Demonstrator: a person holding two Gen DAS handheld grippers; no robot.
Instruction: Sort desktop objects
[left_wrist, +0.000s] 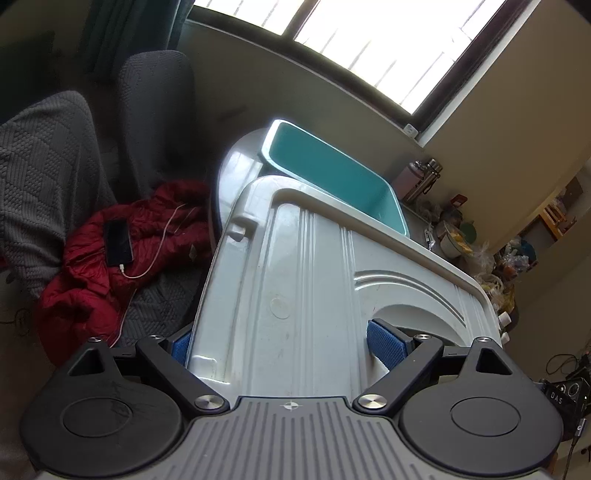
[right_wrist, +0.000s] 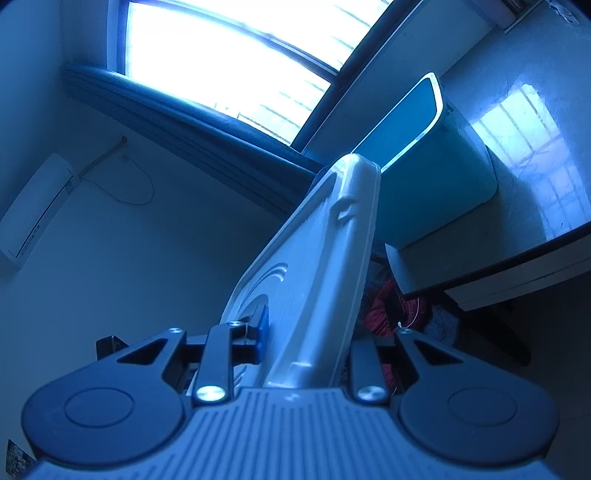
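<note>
Carrying white lid (left_wrist: 295, 295) — left gripper (left_wrist: 288, 341) spanning it wide, right gripper (right_wrist: 306, 332) pinching its edge — risking slip toward teal bin (left_wrist: 332, 173), upper centre.

Black left gripper (left_wrist: 284, 341) and right gripper (right_wrist: 306, 332) alike: ribbed grey housing, round black discs either side, angular black links with silver screws, blue textured pads (left_wrist: 386, 343).
</note>
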